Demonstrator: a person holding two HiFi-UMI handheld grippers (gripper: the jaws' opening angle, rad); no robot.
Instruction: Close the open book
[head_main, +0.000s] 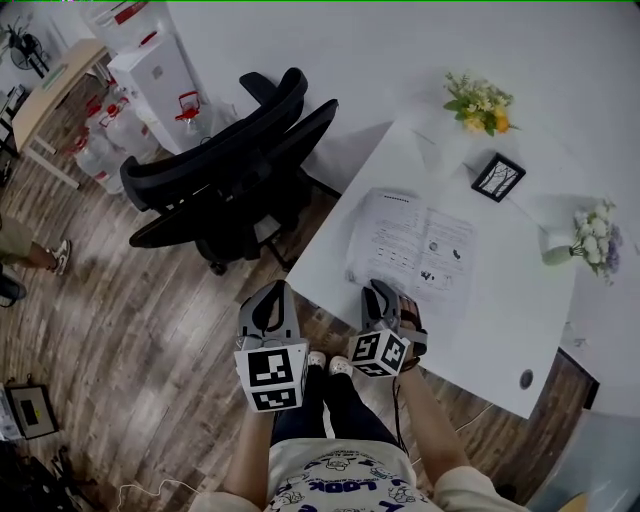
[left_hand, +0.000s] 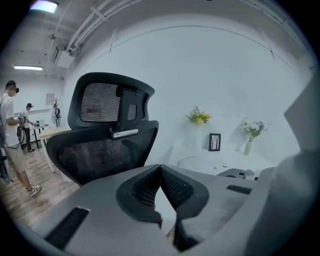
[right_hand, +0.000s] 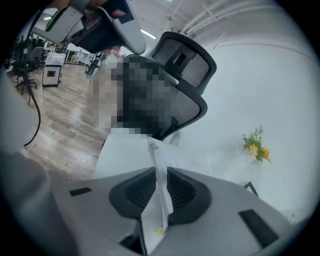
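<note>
- Open book (head_main: 412, 245): spread on white table (head_main: 500, 330), toward person's side.
- Right gripper (right_hand: 159, 172): clamped on thin sheaf of pages (right_hand: 156, 155) at near edge.
- Left gripper (left_hand: 160, 167): closed, empty, off table.
- Risk: few leaves held; likely tearing or slipping out if swung fast, book left open.

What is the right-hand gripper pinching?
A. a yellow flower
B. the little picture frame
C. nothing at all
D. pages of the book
D: in the right gripper view, the right gripper has both pads pressed on the white pages of the book, which stand up between its jaws.
</note>
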